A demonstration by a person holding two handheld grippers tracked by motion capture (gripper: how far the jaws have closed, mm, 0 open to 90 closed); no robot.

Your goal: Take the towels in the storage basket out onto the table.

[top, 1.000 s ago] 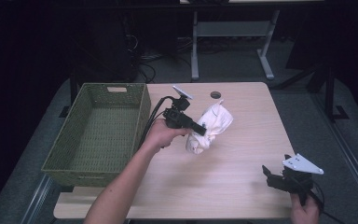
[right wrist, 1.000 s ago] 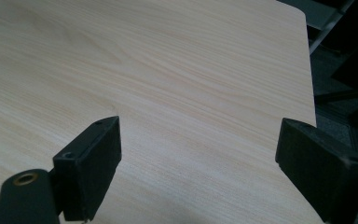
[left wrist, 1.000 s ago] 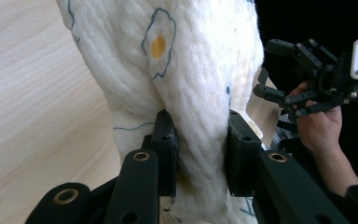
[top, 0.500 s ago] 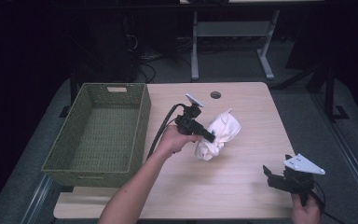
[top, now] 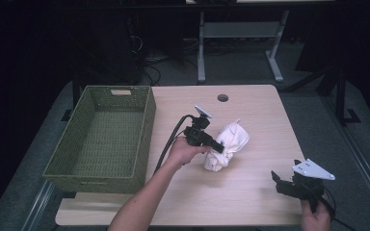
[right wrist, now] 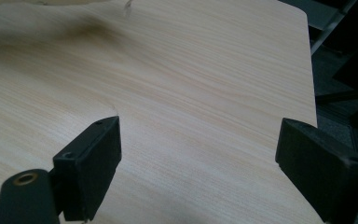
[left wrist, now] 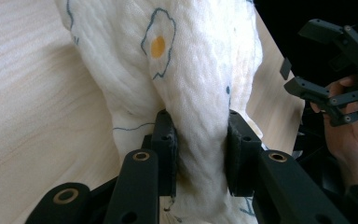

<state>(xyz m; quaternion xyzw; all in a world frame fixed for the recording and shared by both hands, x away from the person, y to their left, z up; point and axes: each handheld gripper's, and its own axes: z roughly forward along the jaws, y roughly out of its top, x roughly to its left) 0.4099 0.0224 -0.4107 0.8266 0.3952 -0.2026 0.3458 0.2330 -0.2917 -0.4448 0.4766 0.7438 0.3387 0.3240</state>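
At the left of the worktop (top: pixel 250 202) stands a green woven basket (top: pixel 103 134), its open top free, which makes it a likely place for the cloth to end up.

Right of it, near the middle of the worktop, the left claw (top: pixel 217 146) is pinching a bunched white cloth (top: pixel 229 144). The left gripper view shows why the hold looks firm: both pads press into a gathered fold of the cloth (left wrist: pixel 186 93), which carries a fried-egg print, so the fabric is squeezed into a thick ridge between them and should not slip. The rest of the cloth hangs in a loose bundle with its lower end at or just above the wood; contact is hard to tell.

At the near right corner the right claw (top: pixel 282 180) sits low over bare wood, its jaws spread wide with nothing between them, as the right gripper view (right wrist: pixel 196 154) shows. It is well apart from the cloth, apparently waiting clear of the left hand's work.
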